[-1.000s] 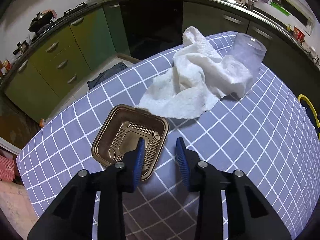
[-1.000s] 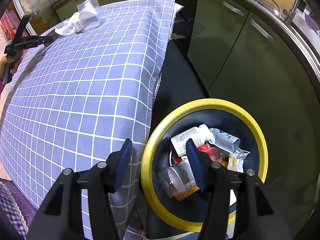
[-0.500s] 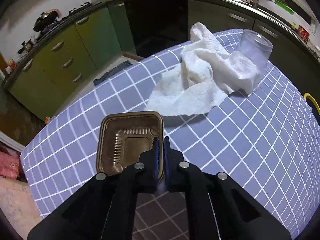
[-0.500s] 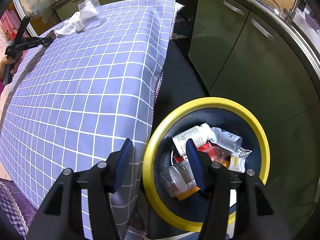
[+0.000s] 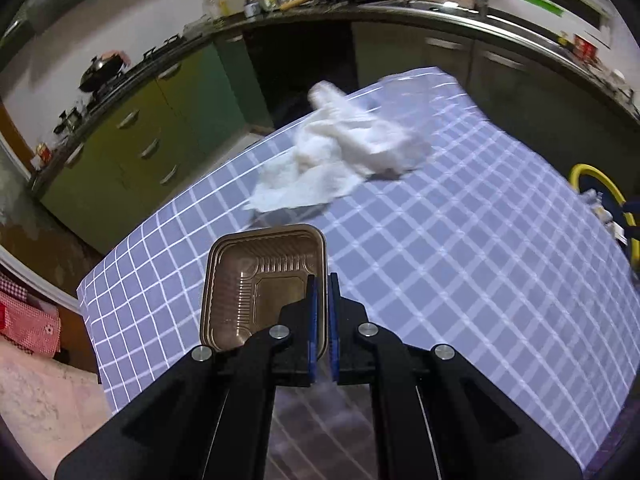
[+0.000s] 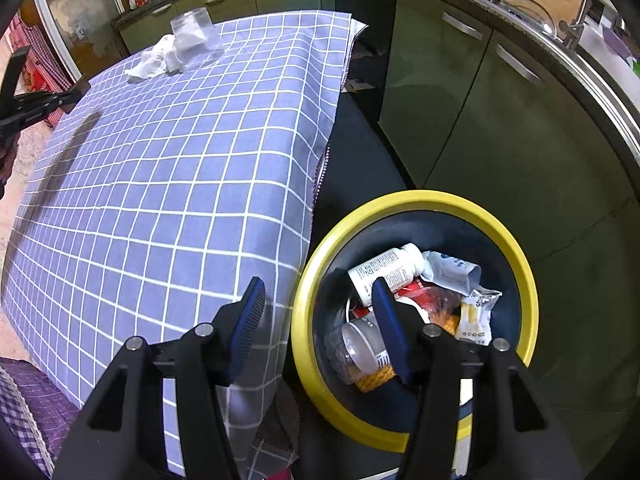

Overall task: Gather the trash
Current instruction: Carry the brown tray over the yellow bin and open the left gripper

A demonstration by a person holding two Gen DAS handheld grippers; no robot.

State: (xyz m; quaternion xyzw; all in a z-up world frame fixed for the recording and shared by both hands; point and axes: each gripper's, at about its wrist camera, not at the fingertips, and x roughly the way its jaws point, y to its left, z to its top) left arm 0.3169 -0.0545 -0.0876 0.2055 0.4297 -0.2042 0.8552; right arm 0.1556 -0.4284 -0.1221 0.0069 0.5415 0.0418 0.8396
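Left gripper (image 5: 322,296) jaws clamped on tray (image 5: 262,280) rim, tray lifted above tabletop (image 5: 460,248). Right gripper (image 6: 318,300) jaws wide, empty, over bin (image 6: 416,200) holding several items. Towel (image 5: 344,156), cup (image 6: 191,34) left on tabletop.

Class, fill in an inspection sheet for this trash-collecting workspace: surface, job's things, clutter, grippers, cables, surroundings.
Surface: table under a blue checked cloth.
Job's things: brown plastic tray pinched by its rim, lifted; crumpled white paper towel and clear plastic cup on the cloth; yellow-rimmed bin beside the table, holding bottles and wrappers.
Clutter: nothing seen on the cloth beyond the job's things.
Grippers: left gripper shut on the tray's rim; right gripper open, empty, above the bin's near edge.
Cables: nothing seen.
Surroundings: green kitchen cabinets, crowded counter, sink with tap.
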